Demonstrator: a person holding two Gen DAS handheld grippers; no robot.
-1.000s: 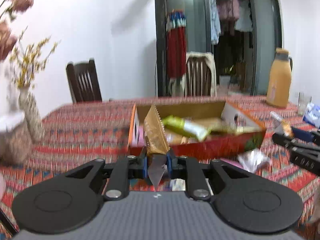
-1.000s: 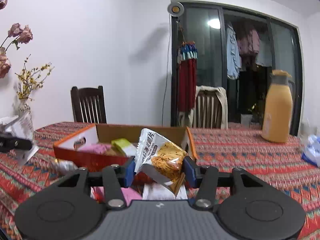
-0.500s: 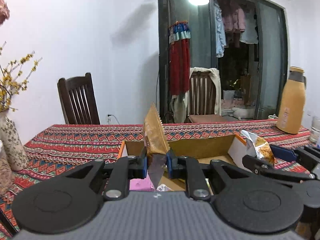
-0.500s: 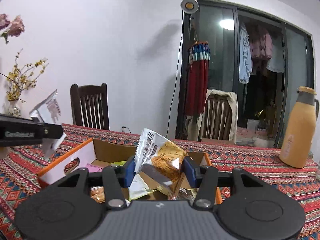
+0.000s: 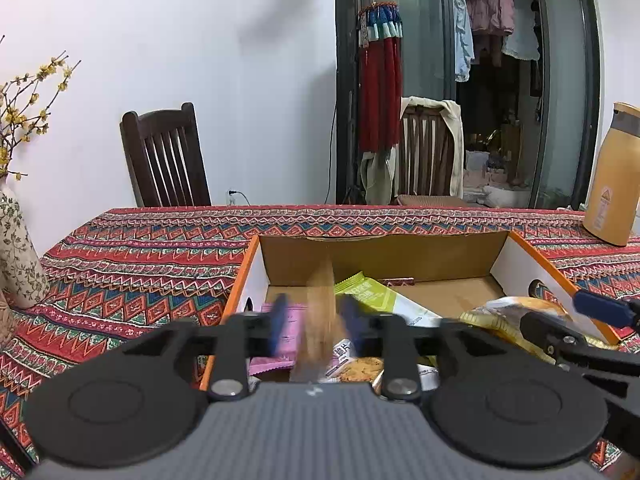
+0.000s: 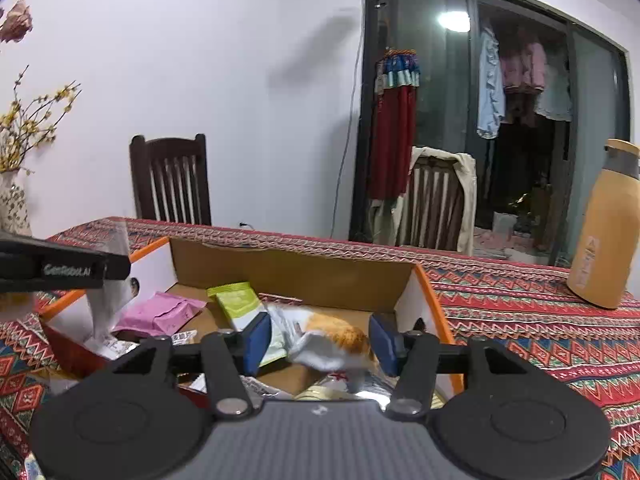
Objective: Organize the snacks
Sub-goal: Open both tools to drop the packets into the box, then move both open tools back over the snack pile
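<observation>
An open cardboard box with orange rims stands on the patterned tablecloth and holds several snack packets. My left gripper hangs over its near left part with jaws opening. A brown packet drops blurred between the pads, touching neither. My right gripper is over the box's near right part, jaws also opening. A white and orange chip packet slips down blurred between them. A green packet and a pink packet lie inside the box.
A tall orange flask stands on the table at the right. A flowered vase with dried branches is at the left edge. Two wooden chairs stand behind the table, against a white wall and a glass door.
Both grippers moved forward over the box and opened. The brown packet and the chip packet, held upright before, now fall loose between the pads.
</observation>
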